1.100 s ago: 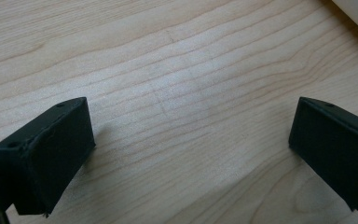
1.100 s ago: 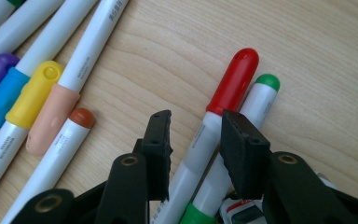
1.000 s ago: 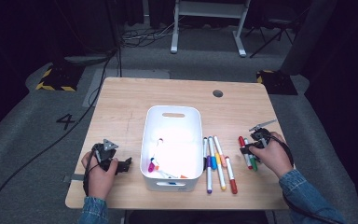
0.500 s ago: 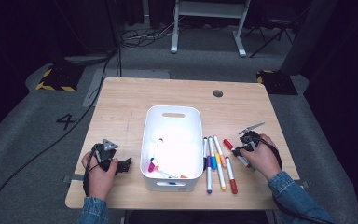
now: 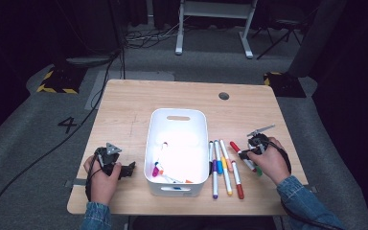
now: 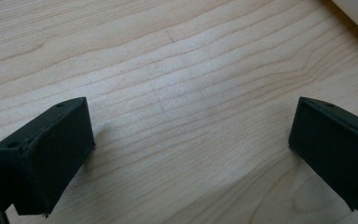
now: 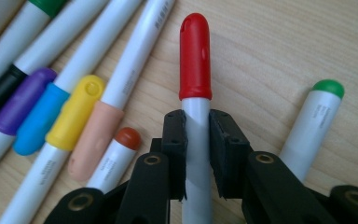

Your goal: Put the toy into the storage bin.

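We are gripping a red-capped marker in the right gripper, whose jaws are closing tight on the white barrel just below the cap. In the high view that marker is lying to the right of the white bin, with the right gripper and the right hand sitting over its near end. A green-capped marker is lying just beside it on the right in the right gripper view, apart from the jaws. On the other side, a row of markers is resting on the wood: a peach-capped one, a yellow-capped one, a blue-capped one and a purple-capped one, packed side by side, with a brown-capped one nearest the jaws.

The bin is standing in the middle of the wooden table and is holding several more markers (their colours are hard to sort out in the glare).

Our left gripper is resting on the table near the bin's left side, held in the left hand; in its own view the jaws are standing wide apart over bare wood, holding nothing.
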A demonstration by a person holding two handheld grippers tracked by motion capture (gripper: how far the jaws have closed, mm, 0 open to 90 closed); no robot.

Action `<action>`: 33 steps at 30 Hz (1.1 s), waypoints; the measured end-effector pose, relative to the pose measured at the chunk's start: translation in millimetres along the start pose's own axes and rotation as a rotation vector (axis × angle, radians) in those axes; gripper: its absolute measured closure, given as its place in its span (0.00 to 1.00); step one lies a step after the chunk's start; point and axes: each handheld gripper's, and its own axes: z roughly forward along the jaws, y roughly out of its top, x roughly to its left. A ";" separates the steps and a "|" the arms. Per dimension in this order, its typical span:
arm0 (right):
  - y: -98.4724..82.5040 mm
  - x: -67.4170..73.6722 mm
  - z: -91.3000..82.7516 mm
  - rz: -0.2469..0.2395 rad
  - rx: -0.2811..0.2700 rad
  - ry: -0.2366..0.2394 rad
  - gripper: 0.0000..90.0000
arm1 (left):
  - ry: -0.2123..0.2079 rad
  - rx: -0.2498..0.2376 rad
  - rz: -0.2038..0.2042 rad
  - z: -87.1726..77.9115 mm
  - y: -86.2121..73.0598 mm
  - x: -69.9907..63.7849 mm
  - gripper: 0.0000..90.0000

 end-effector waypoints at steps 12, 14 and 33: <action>12.8 13.5 -36.0 -0.018 -0.089 0.055 0.86 | -0.002 0.009 0.001 0.8 1.4 -0.1 0.00; 14.6 16.5 -41.2 -0.019 -0.100 0.067 0.86 | -0.002 0.008 0.001 0.9 1.4 -0.1 0.00; 47.9 65.5 -84.8 -0.121 -0.179 0.200 0.86 | 0.012 0.006 -0.002 0.2 0.7 -1.5 0.00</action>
